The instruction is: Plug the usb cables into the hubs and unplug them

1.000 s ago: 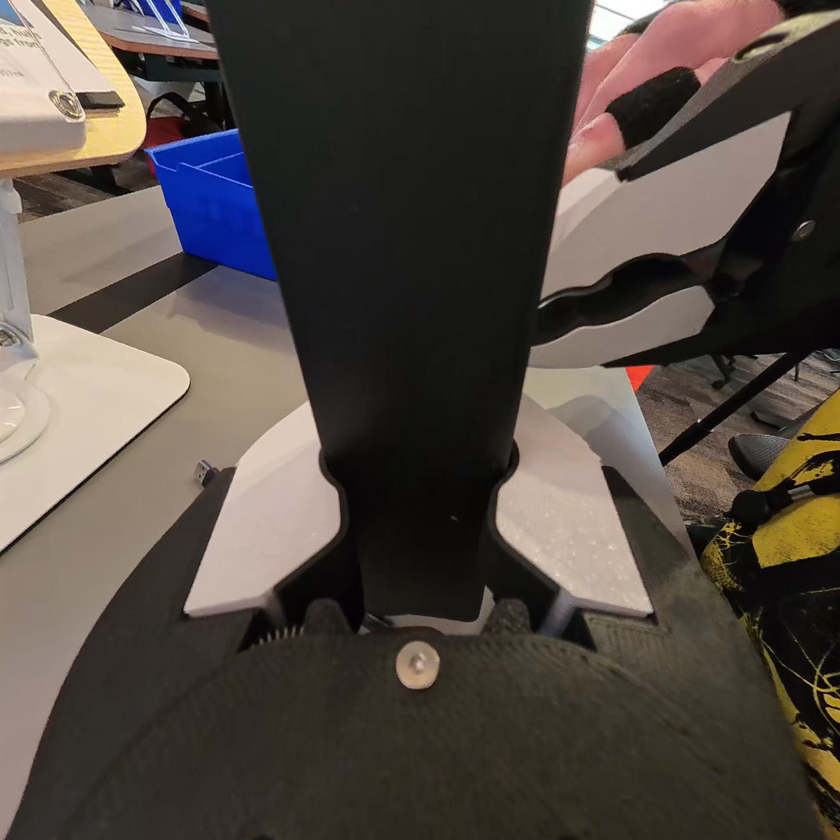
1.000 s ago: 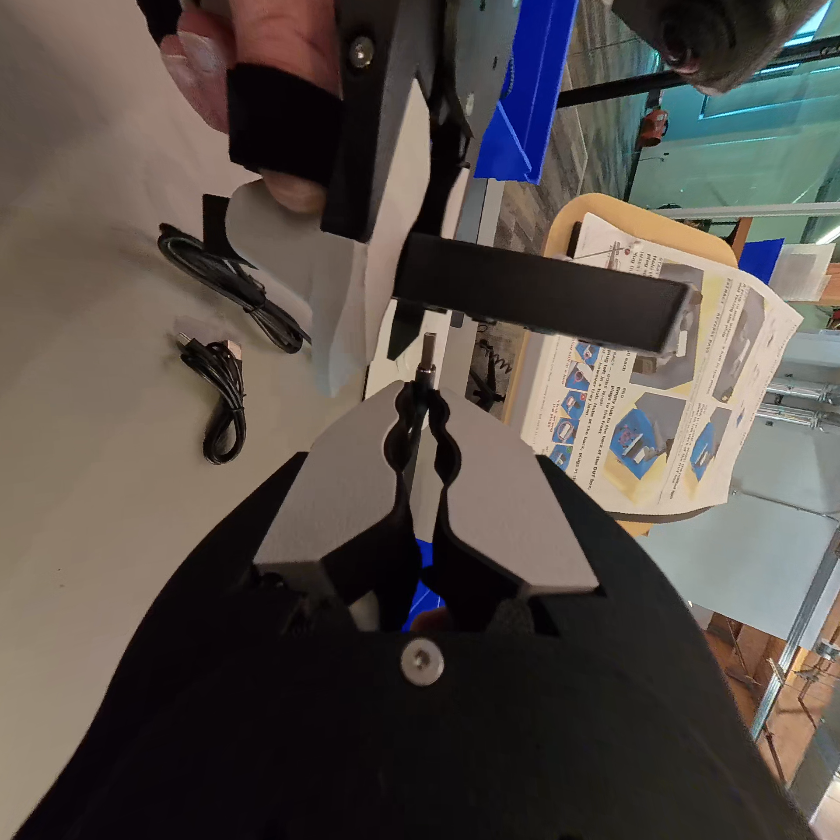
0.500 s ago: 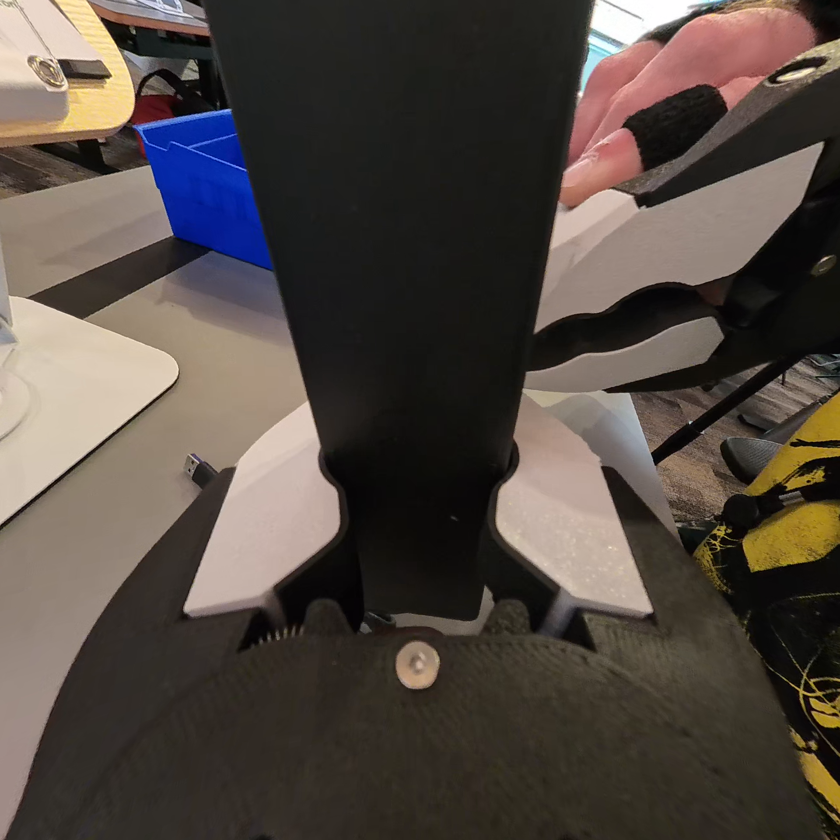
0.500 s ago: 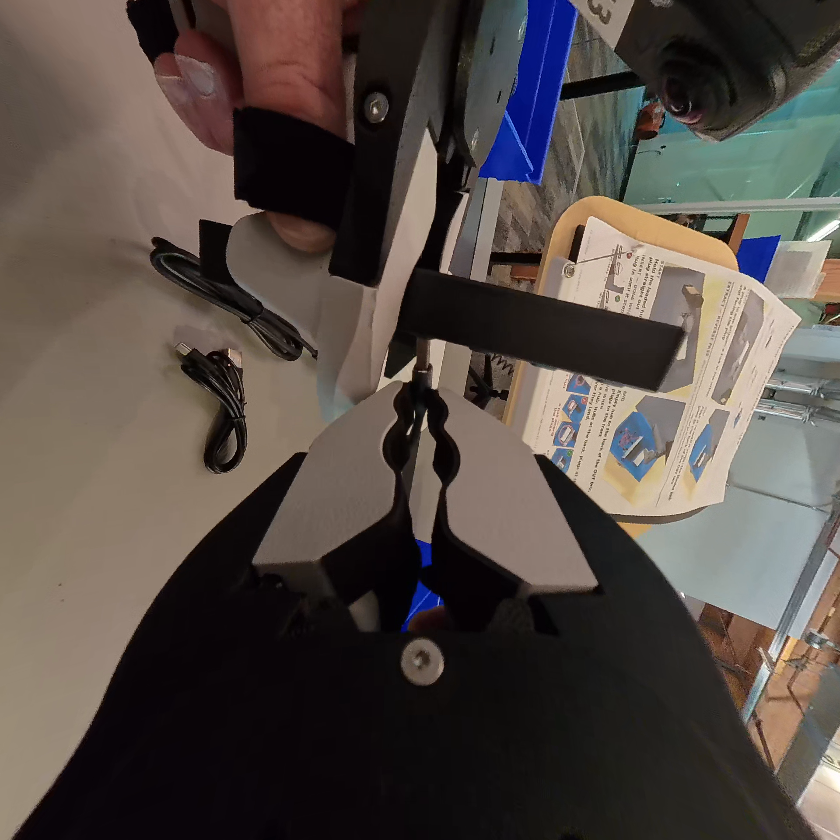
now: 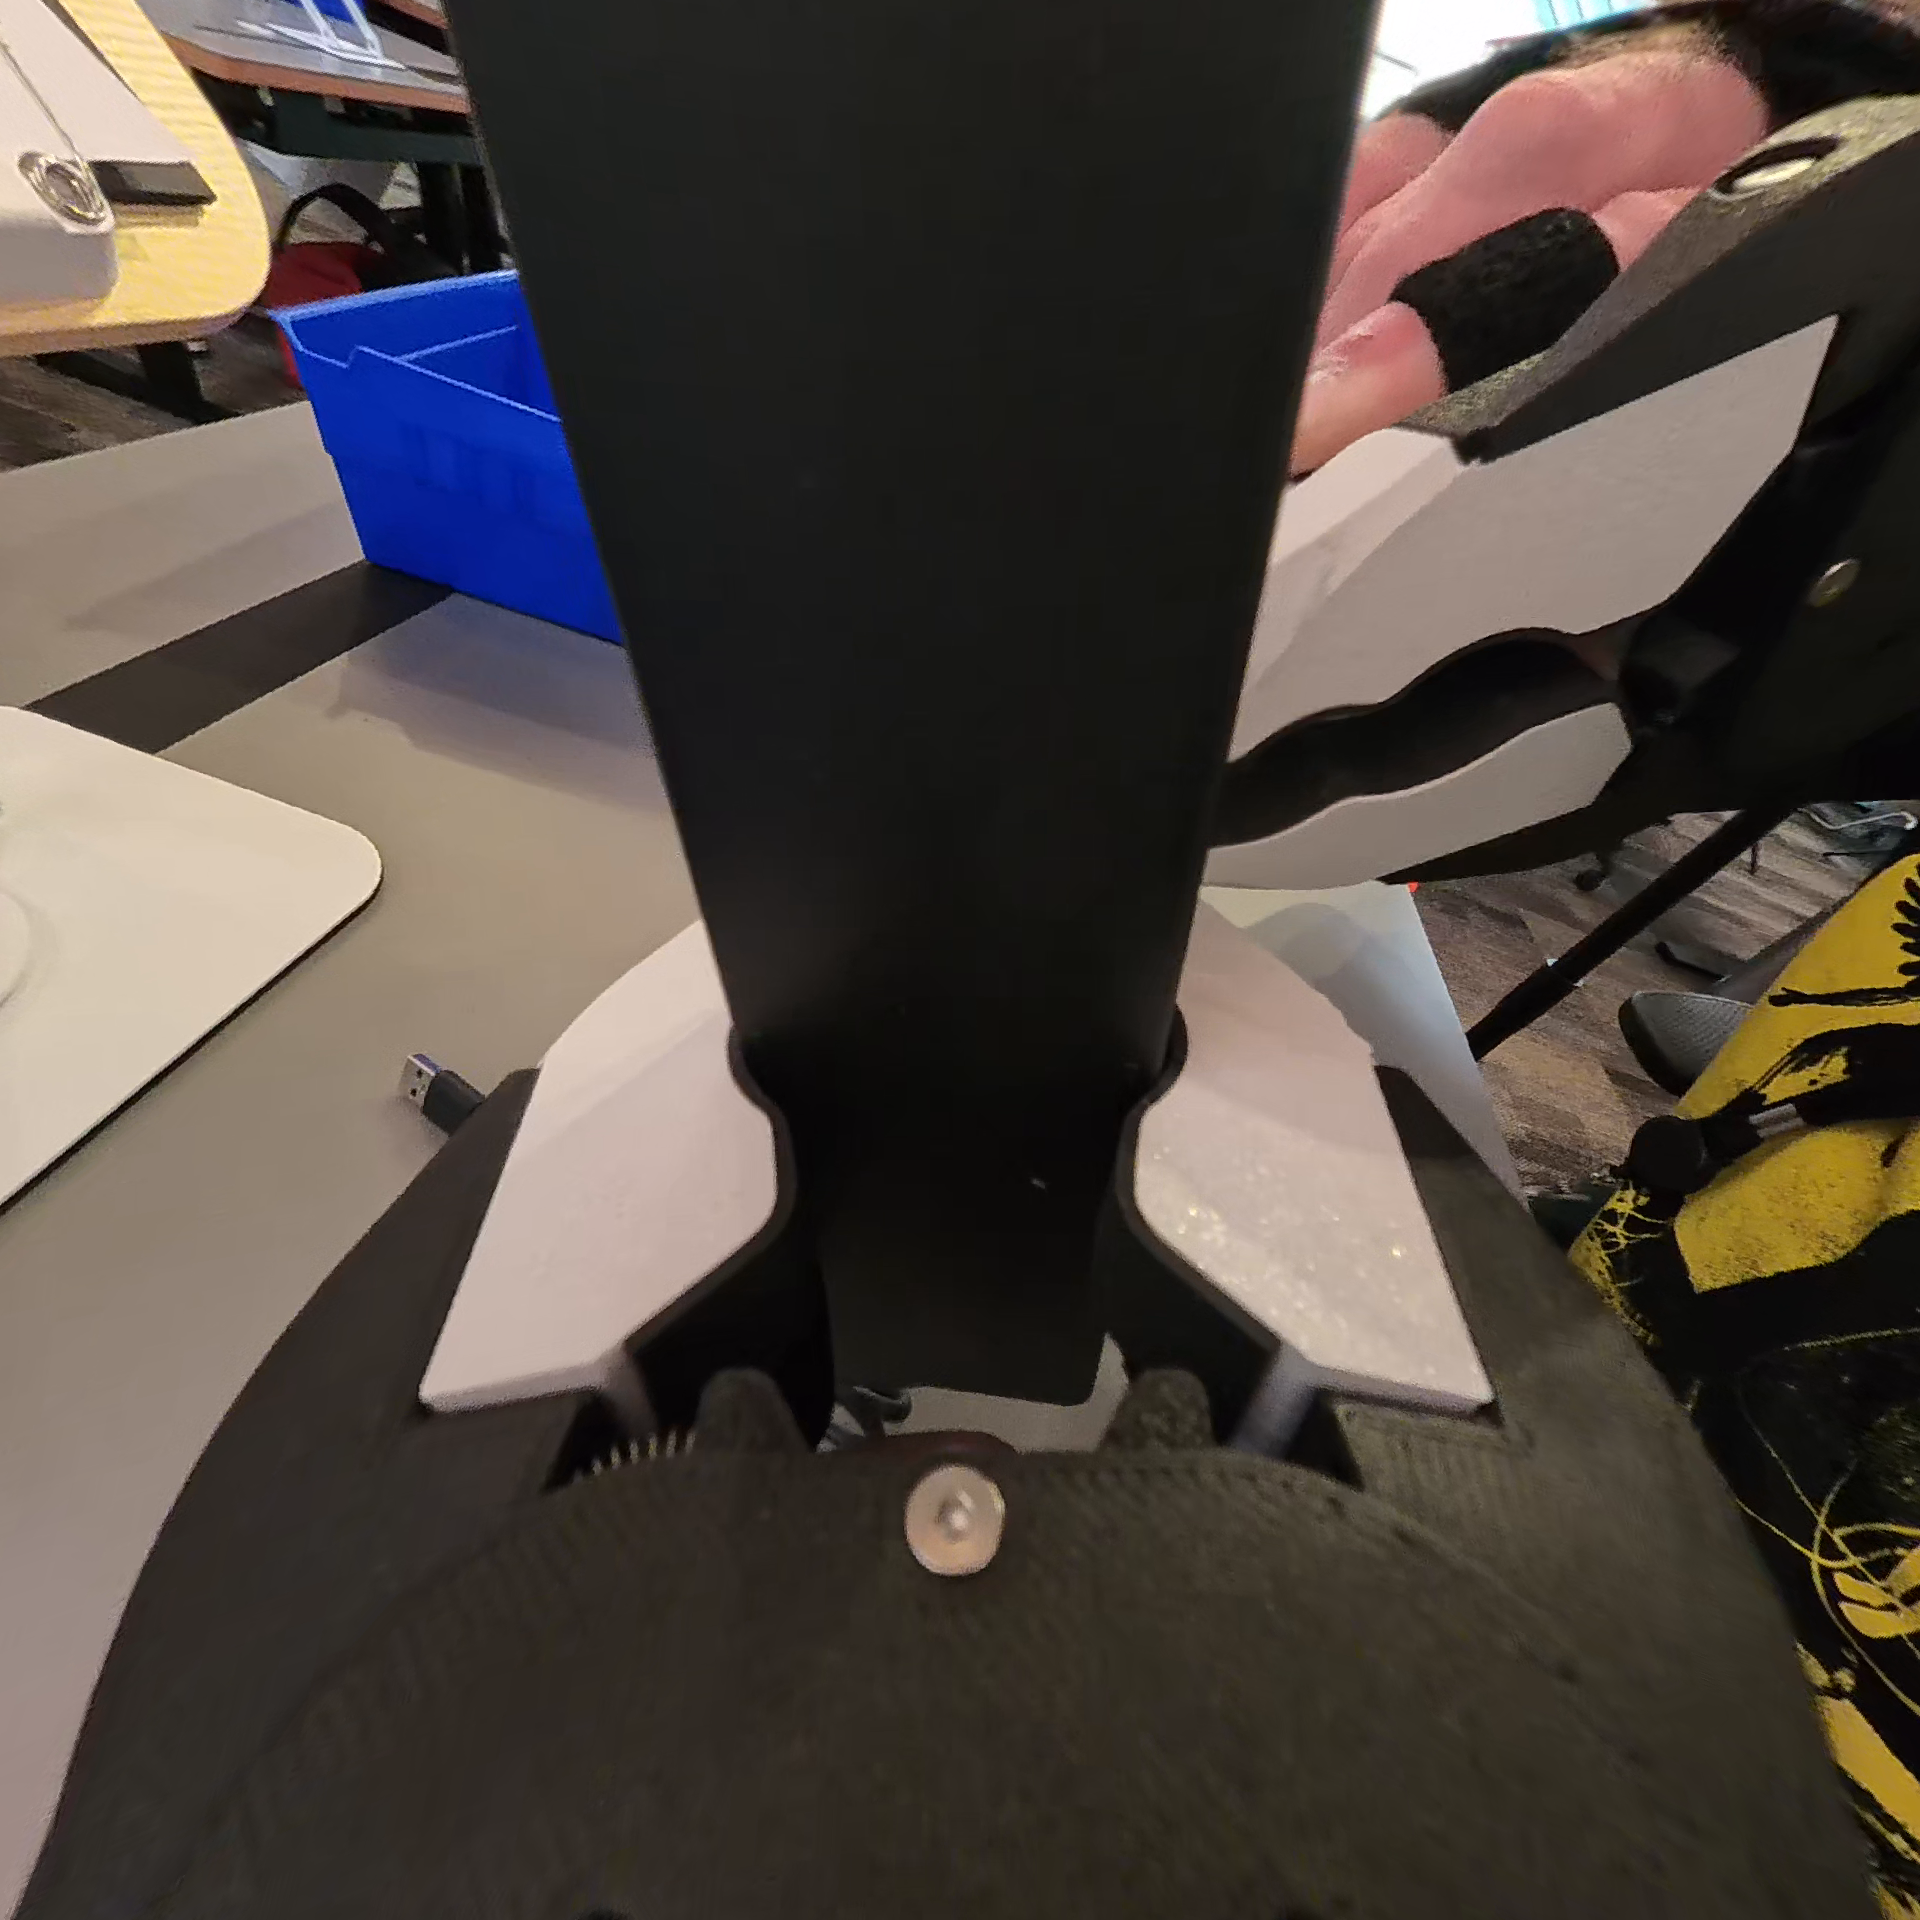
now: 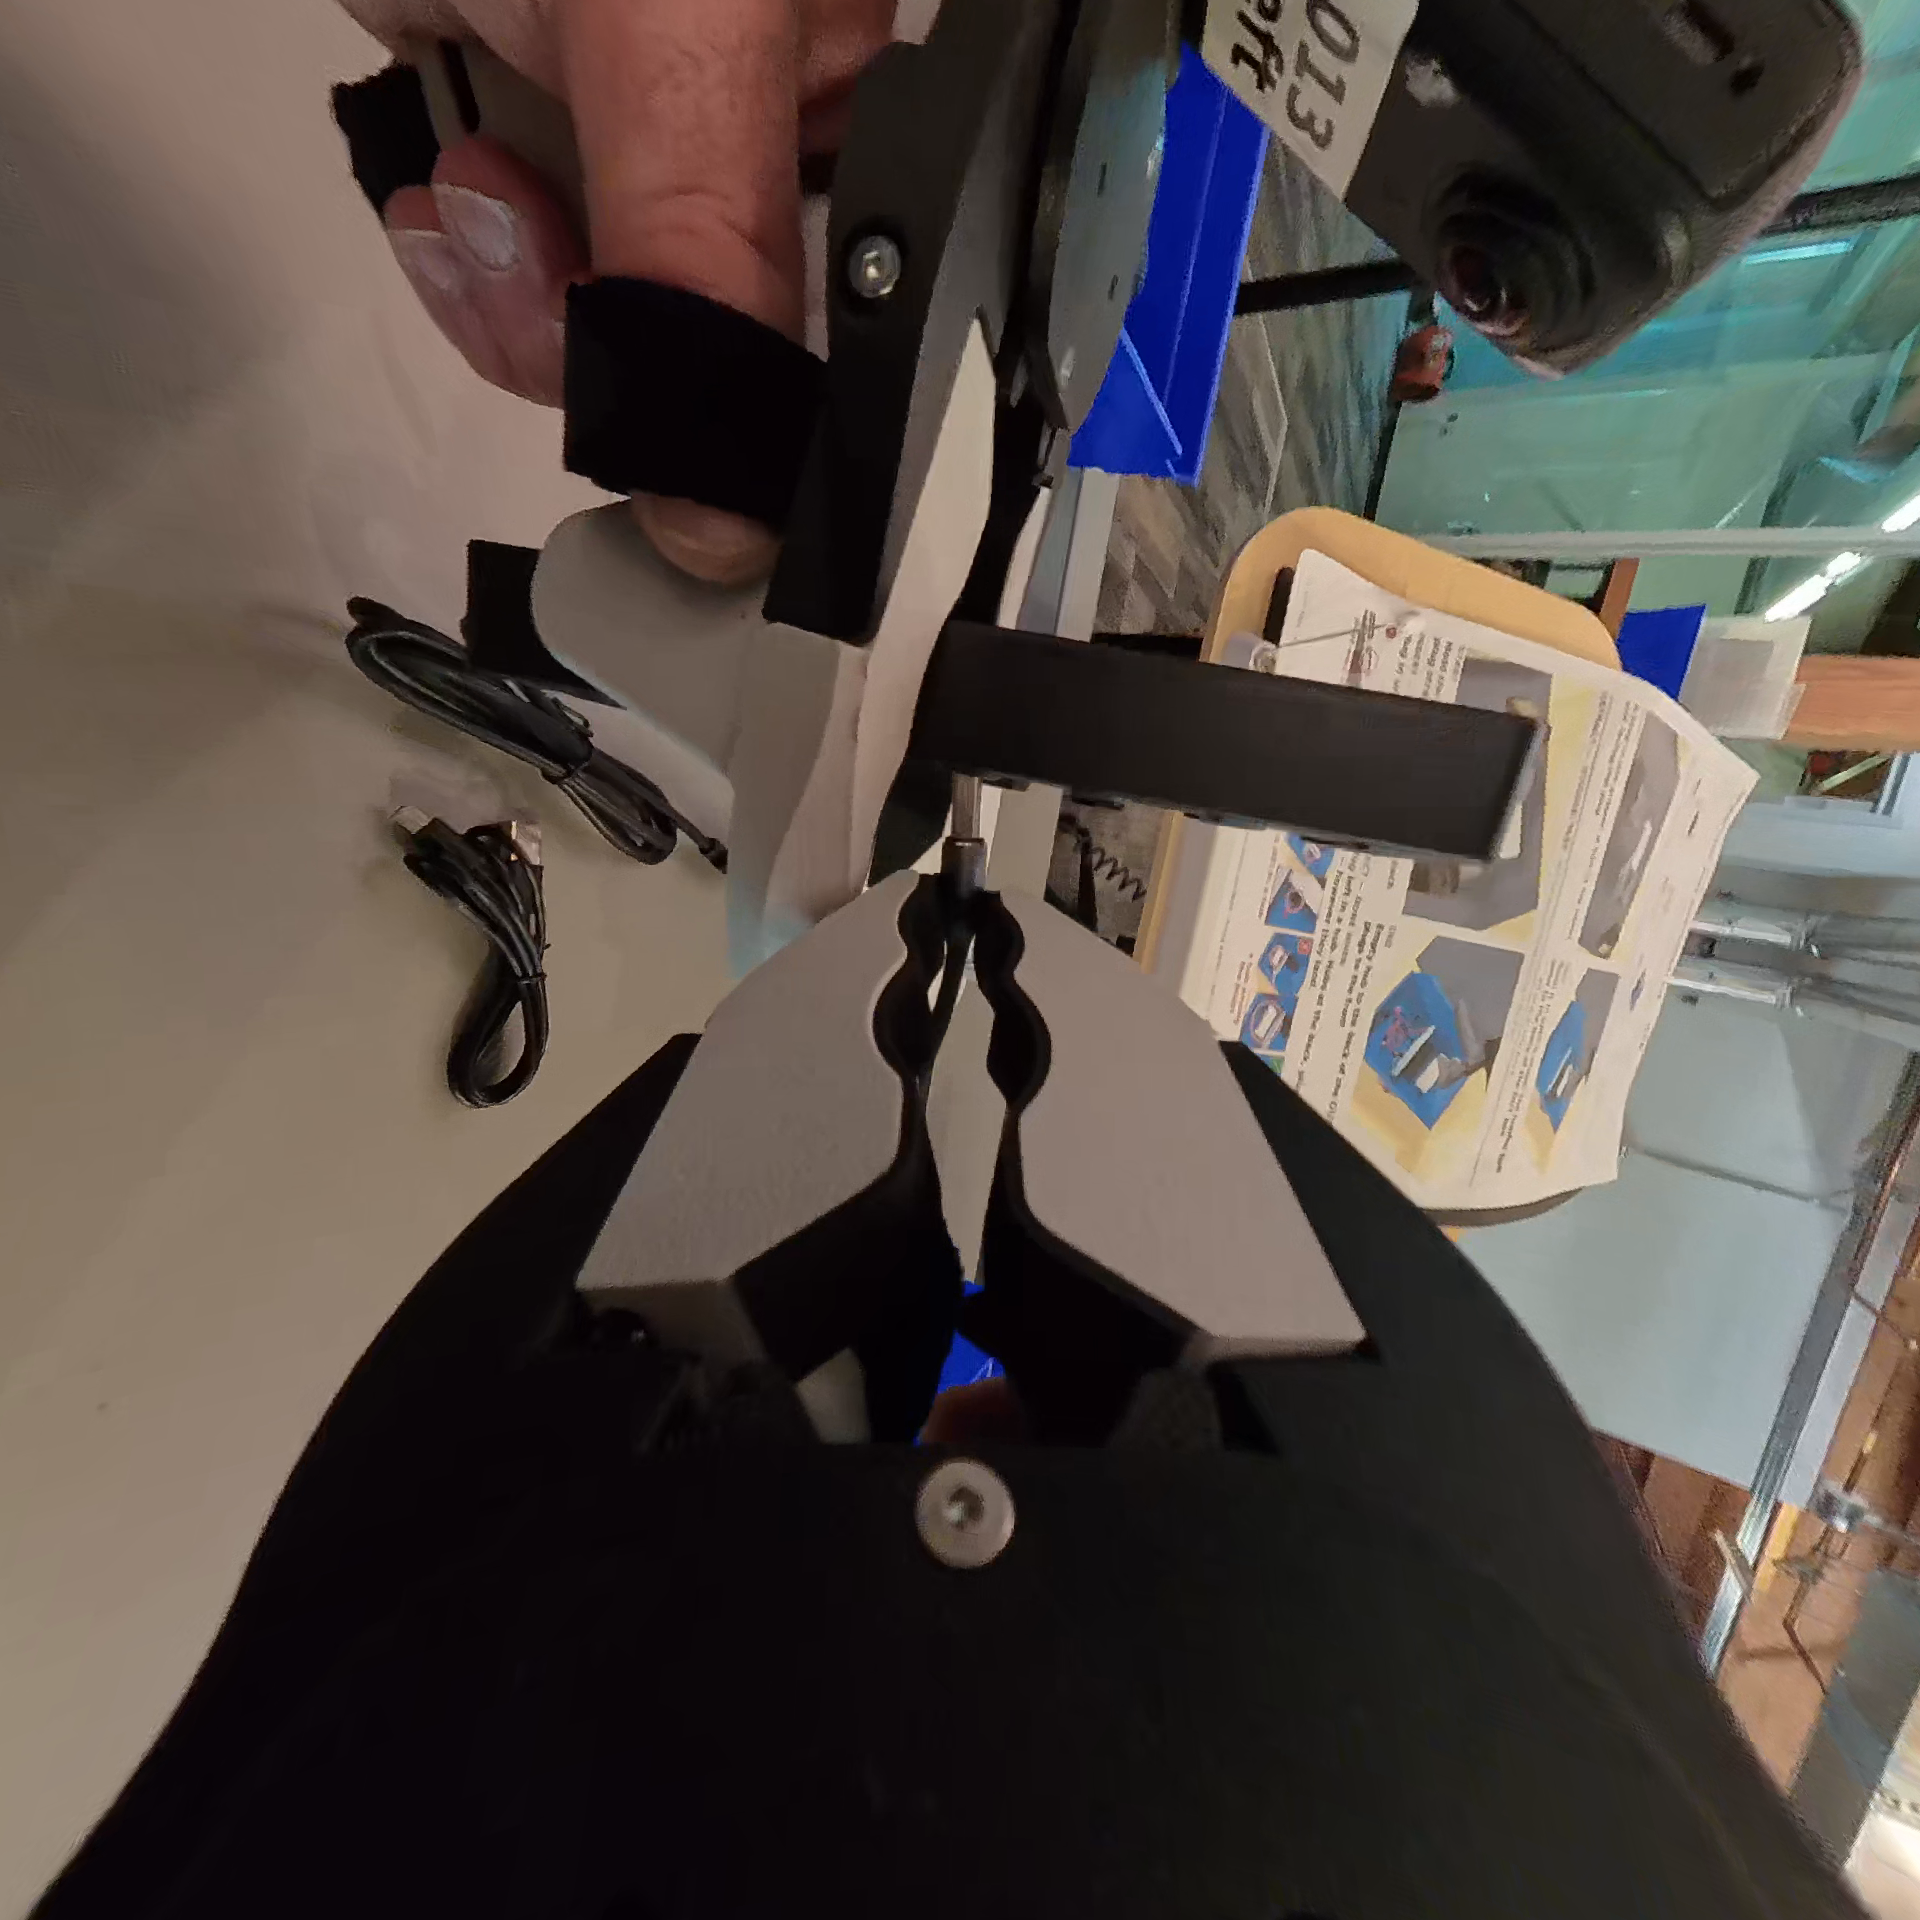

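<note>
Your left gripper [image 5: 956,1039] is clamped on the black hub [image 5: 914,520], a long flat bar that runs up from between its white fingers [image 5: 623,1195] and fills the middle of the left wrist view. Both fingers sit tight against the hub's sides. In the right wrist view the same hub [image 6: 1216,743] lies crosswise, sticking out past the left gripper with your hand [image 6: 623,260] behind it.

Your right gripper [image 6: 961,904] is closed on a USB plug [image 6: 966,831], pinching its dark body at the fingertips [image 6: 831,997], with the thin black cable trailing back between the fingers. The metal tip of the plug points up at the underside of the hub, right at a port (how deep it sits, if at all, you cannot tell from here).

On the grey table [image 6: 208,520] to the side lie two more coiled black cables [image 6: 499,977], near each other, well apart from the hub. Another loose USB plug [image 5: 436,1091] rests on the table just beside your left gripper. A blue bin [image 5: 447,447] stands further back, and a white flat base [image 5: 156,935] sits at the left edge. A printed instruction sheet [image 6: 1507,935] shows behind the hub.
</note>
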`<action>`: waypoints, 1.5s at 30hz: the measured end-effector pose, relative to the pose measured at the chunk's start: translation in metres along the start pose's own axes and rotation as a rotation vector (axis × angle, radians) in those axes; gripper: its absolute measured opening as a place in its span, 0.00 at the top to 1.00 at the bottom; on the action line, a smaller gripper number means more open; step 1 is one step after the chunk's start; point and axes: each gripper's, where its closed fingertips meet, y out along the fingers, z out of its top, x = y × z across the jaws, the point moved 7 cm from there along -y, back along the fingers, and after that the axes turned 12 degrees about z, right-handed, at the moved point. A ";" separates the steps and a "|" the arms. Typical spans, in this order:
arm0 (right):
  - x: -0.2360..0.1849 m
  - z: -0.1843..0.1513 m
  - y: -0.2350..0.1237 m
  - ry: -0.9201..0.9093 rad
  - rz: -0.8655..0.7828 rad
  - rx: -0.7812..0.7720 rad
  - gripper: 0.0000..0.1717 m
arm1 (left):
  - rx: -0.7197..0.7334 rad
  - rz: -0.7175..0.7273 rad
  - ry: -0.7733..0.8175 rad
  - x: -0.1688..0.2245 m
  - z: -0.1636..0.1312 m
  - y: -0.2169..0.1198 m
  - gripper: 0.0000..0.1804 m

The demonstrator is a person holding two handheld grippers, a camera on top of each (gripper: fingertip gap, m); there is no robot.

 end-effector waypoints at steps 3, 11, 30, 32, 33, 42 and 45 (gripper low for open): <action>-0.001 -0.001 0.001 -0.018 0.012 0.001 0.97 | -0.003 0.001 -0.001 -0.001 -0.001 0.001 0.63; -0.001 -0.001 0.000 -0.007 0.029 0.031 0.97 | 0.002 -0.014 -0.004 0.000 -0.001 0.002 0.63; -0.006 0.000 -0.001 -0.082 0.030 0.031 0.97 | 0.013 -0.109 -0.057 0.001 -0.006 0.006 0.63; -0.003 -0.002 -0.001 -0.074 0.047 0.048 0.97 | 0.032 -0.114 -0.063 0.001 -0.005 0.006 0.63; -0.001 -0.003 -0.001 -0.057 0.068 0.062 0.97 | 0.039 -0.118 -0.057 0.001 -0.005 0.006 0.63; 0.004 -0.019 -0.004 0.089 0.170 0.129 0.97 | 0.039 -0.072 -0.010 -0.006 -0.006 -0.001 0.63; -0.002 -0.032 0.000 0.239 0.357 0.175 0.97 | 0.043 -0.058 -0.001 -0.008 -0.005 -0.006 0.63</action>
